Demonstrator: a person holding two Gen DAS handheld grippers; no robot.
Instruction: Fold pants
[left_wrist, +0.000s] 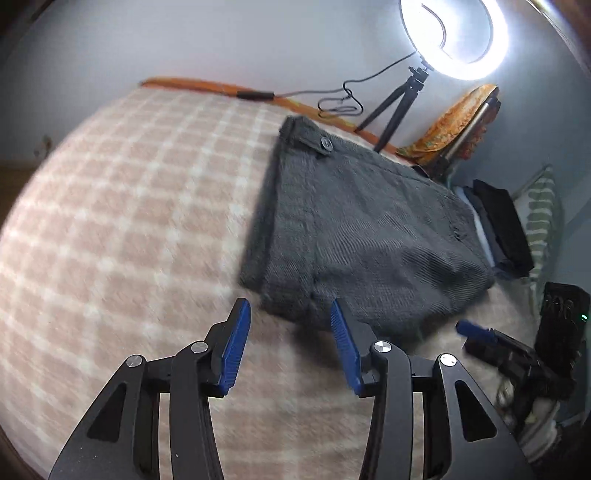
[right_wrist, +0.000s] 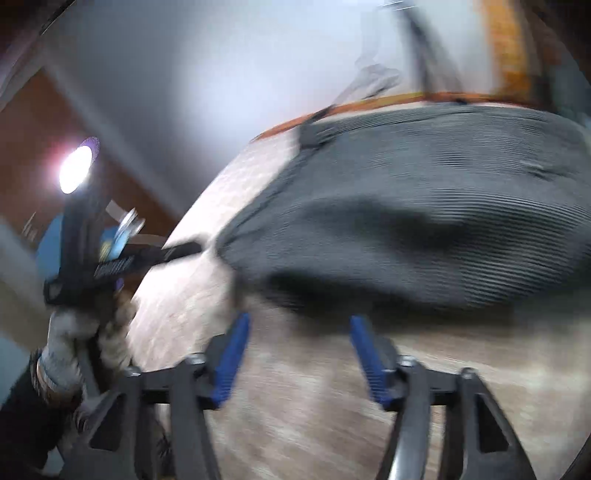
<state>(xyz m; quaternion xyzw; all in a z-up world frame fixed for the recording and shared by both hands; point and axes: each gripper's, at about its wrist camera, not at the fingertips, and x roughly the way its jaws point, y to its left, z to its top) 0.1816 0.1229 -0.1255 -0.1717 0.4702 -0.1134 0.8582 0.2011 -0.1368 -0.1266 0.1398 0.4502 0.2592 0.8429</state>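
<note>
Dark grey ribbed pants lie folded into a compact shape on a pink-and-white checked blanket, the buttoned waistband at the far end. My left gripper is open and empty, just short of the pants' near edge. The right gripper shows in the left wrist view at the pants' right side. In the blurred right wrist view, my right gripper is open and empty, just before the pants. The left gripper appears there at the pants' left corner, held by a gloved hand.
A lit ring light on a tripod stands behind the bed with its cable. A stack of dark folded clothes and a striped cushion lie at the right. An orange patterned cloth is by the wall.
</note>
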